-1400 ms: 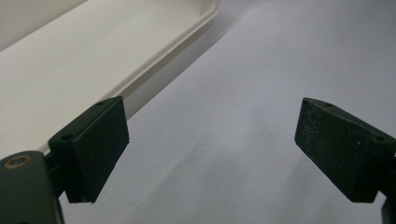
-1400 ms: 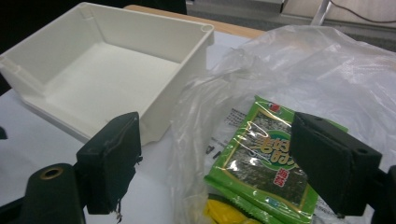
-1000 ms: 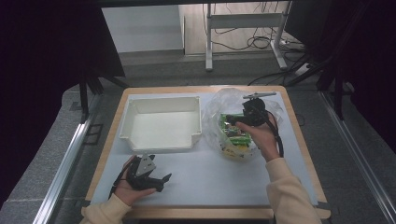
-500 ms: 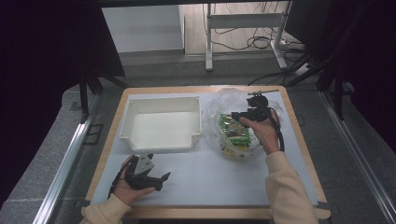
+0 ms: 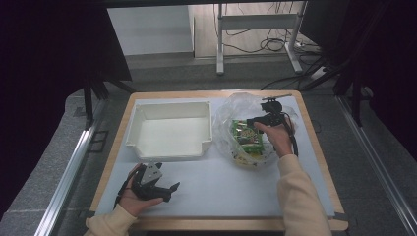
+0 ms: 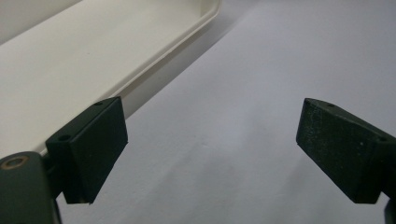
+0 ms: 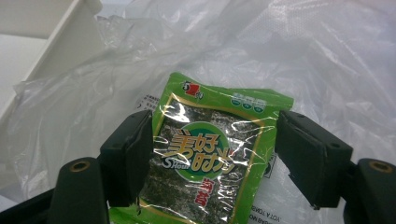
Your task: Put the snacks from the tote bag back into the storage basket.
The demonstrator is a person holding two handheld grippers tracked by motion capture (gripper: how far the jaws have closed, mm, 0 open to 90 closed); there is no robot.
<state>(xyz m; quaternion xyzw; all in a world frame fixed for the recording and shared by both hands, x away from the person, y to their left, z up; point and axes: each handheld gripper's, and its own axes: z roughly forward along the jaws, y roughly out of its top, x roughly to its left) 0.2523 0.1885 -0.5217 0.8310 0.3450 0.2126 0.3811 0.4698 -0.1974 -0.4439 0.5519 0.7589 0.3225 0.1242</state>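
Left gripper rests low near the front edge of the table, just in front of the white tray; its jaws stand wide apart with bare table between them, nothing held. Moving right: the clear plastic bag lies open beside the tray, and the green snack packet sits in its mouth on top of other packets. My right gripper is over it, jaws on either side of the packet and just now closing in; the left pad looks at or very near the packet's edge, the right one is clear of it, so no grip yet. Judgement: packet is light, thin, crinkly film, glossy and likely slippery, contents brittle. Best to pinch across the narrow width at mid-body, gently, and keep the loose bag film out of the pads.
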